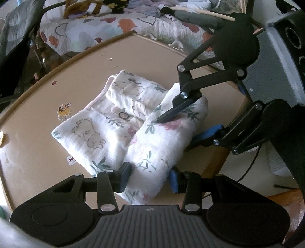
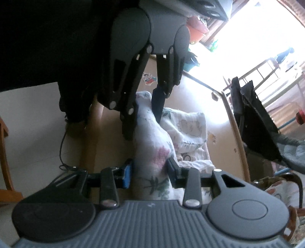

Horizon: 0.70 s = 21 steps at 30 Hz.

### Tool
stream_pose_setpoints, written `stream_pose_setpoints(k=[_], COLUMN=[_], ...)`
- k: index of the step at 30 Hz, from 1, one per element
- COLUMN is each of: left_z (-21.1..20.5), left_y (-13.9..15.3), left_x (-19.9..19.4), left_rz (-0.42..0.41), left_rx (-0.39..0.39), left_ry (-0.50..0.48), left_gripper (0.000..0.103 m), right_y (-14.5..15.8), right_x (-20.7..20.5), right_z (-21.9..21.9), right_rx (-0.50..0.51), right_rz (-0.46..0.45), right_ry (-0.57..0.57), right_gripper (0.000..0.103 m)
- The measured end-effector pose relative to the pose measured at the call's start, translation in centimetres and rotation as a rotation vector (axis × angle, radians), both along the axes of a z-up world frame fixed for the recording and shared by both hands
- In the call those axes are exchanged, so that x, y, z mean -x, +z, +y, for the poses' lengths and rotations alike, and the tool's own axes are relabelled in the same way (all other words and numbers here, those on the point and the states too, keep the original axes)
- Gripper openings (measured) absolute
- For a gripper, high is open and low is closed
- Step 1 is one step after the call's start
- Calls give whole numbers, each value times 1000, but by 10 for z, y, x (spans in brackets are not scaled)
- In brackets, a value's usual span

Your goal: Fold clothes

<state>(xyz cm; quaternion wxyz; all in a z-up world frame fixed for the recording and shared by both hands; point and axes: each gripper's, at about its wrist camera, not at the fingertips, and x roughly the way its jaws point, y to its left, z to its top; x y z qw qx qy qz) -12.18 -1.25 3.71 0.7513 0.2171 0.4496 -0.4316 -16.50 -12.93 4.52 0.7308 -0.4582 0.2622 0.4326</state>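
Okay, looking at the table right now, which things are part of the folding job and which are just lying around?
Part of the job:
- garment, white with bear print, partly folded
- its rolled fold, gripped by both tongs
- left tongs
- right tongs
- table

Just lying about:
- stickers on the table
- quilt with hearts, behind
- wooden stick on it

- The left gripper (image 1: 148, 177) has black linkage arms with silver screw heads, blue pads and a ribbed grey body.
- The right gripper (image 2: 149, 171) matches it; a thin dark cable, perhaps its own, trails behind.
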Motion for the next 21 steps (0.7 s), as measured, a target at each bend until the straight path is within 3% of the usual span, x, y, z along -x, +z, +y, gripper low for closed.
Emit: stream_pose_setpoints(k=[9,21], left_z=[-1,5], left_y=[2,9], left_x=[2,20], left_rz=[23,37], left_rx=[-1,7], left_ry=[-23,-121], left_gripper=[42,44], right_y=[11,28], right_x=[-20,-47], right_z=[0,-13], right_rx=[-44,-139], right_rz=[166,536], right_ry=[-100,-196], right_gripper=[28,28])
